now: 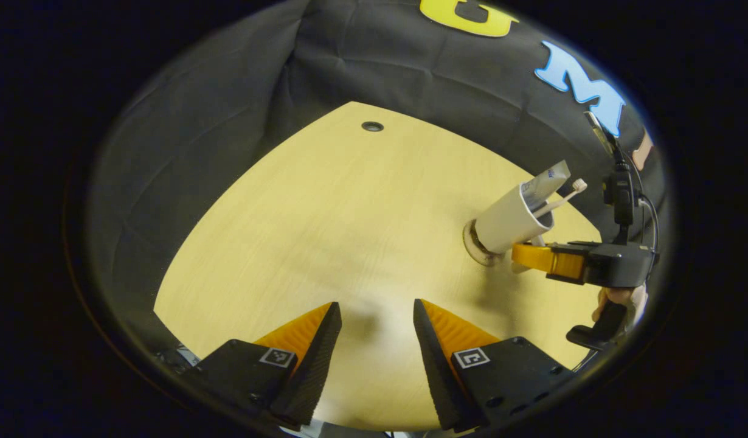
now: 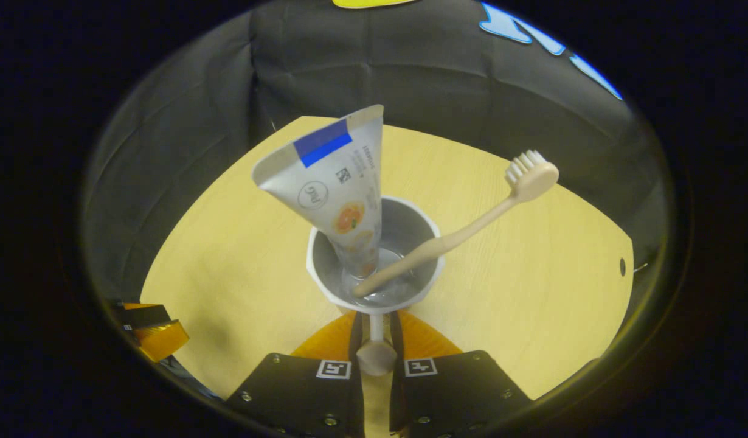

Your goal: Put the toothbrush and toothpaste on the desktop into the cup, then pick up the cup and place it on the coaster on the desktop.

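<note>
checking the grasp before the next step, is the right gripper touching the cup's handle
Touching. In the right gripper view the right gripper has both fingers closed against the handle of the cup, with no gap on either side.

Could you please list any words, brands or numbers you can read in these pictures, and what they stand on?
The toothpaste tube: printed logo and small text, too blurred to read.
Square tags on the right tool: black-and-white patterns, no words.
The cup: no print visible.
</note>
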`<action>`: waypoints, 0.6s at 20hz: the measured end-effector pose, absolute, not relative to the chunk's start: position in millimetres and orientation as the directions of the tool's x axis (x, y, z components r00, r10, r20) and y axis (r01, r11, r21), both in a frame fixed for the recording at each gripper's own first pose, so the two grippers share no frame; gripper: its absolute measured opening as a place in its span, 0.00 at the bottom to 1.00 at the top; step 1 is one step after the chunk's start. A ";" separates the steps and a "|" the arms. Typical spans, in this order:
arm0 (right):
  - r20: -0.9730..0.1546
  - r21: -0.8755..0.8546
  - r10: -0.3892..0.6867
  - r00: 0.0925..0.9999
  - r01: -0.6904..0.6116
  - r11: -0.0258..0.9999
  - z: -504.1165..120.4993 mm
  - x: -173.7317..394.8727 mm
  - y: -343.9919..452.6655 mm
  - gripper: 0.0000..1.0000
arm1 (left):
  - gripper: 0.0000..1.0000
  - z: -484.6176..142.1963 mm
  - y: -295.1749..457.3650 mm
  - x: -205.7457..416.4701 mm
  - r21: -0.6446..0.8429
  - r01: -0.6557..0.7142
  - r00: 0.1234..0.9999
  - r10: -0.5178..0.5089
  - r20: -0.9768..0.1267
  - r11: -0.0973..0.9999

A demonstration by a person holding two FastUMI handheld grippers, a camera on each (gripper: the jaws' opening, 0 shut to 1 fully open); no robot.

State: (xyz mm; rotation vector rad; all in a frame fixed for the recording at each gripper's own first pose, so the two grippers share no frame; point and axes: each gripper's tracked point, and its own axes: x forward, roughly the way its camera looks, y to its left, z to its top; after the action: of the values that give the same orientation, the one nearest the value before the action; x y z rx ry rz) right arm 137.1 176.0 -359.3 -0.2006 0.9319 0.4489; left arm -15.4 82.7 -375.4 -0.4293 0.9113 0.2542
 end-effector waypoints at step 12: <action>-0.826 -0.042 0.232 0.514 -0.466 0.884 -374.3 132.0 212.4 0.17 | 0.79 -369.4 97.5 -24.9 -0.242 -0.433 0.576 0.060 -0.815 0.868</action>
State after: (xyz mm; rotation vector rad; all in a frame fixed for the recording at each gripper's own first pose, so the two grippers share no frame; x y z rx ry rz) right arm 132.0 212.4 -374.3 -0.2733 0.9430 0.4256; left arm -24.9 97.5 -369.4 -0.4475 0.9182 0.3001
